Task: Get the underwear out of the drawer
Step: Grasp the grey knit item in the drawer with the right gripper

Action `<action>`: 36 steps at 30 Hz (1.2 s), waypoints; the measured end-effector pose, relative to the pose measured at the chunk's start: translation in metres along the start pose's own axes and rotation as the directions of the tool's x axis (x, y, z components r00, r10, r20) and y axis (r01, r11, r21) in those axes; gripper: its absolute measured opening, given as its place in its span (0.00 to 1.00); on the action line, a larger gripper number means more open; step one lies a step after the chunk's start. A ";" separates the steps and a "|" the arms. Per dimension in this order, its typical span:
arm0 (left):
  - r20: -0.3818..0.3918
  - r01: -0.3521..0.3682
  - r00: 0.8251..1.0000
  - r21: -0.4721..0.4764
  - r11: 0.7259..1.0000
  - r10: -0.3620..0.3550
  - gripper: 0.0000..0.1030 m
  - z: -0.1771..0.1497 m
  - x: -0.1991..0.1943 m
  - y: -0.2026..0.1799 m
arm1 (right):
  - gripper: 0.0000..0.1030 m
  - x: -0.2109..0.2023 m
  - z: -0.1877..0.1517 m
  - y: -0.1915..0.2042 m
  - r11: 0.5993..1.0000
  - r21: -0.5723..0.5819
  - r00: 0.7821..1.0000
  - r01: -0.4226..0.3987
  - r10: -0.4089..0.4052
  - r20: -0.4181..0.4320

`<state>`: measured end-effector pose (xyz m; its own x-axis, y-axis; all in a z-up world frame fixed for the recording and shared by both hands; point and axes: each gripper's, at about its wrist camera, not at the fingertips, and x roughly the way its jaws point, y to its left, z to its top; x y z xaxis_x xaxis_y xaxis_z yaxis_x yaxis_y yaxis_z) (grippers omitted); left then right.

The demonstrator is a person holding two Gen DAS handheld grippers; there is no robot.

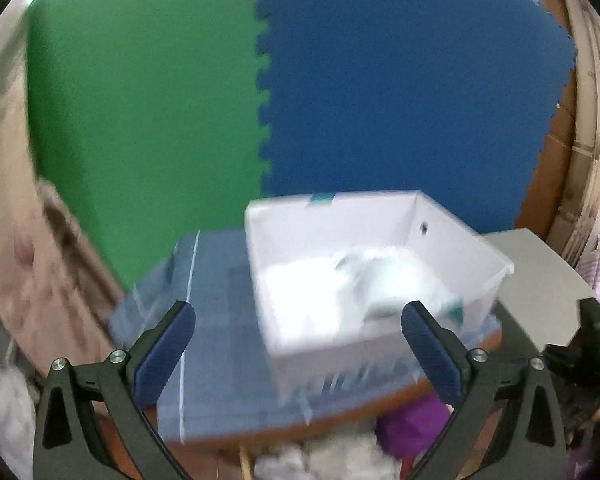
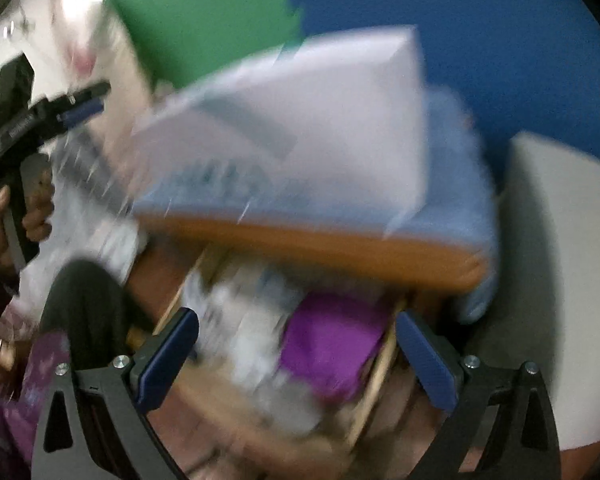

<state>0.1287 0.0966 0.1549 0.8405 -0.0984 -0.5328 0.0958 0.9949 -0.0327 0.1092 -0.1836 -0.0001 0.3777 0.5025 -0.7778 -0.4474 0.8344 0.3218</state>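
Both grippers stood with jaws spread wide, holding nothing. The left gripper [image 1: 298, 330] hung before a white box [image 1: 456, 240] on the table [image 1: 340, 416]. Under the table's edge lay the open drawer [image 2: 374, 376], where purple underwear [image 2: 332, 348] sat beside pale clothes [image 2: 256, 344], between the right gripper's [image 2: 298, 334] fingers [image 2: 168, 356].

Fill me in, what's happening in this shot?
A person holds a two-finger tool in each hand at a wooden table with an open drawer below its top. Both tools are open and empty: the left tool faces a white box of pale cloth sitting on the tabletop, while the right tool points down at the drawer, where a purple garment lies among pale cloth. Nothing is gripped yet. Both views are motion-blurred, so finer detail is unclear.
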 end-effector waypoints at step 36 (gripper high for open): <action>-0.180 -0.105 0.983 -0.337 0.936 0.046 0.99 -0.124 0.002 0.107 | 0.34 0.131 -0.049 0.006 0.968 0.140 0.826 0.208 -0.097 -0.556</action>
<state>0.0745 0.2055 0.0456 0.7345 -0.0470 -0.6769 -0.1783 0.9492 -0.2594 0.1162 -0.1243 -0.1267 -0.0955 0.2081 -0.9734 -0.2410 0.9440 0.2255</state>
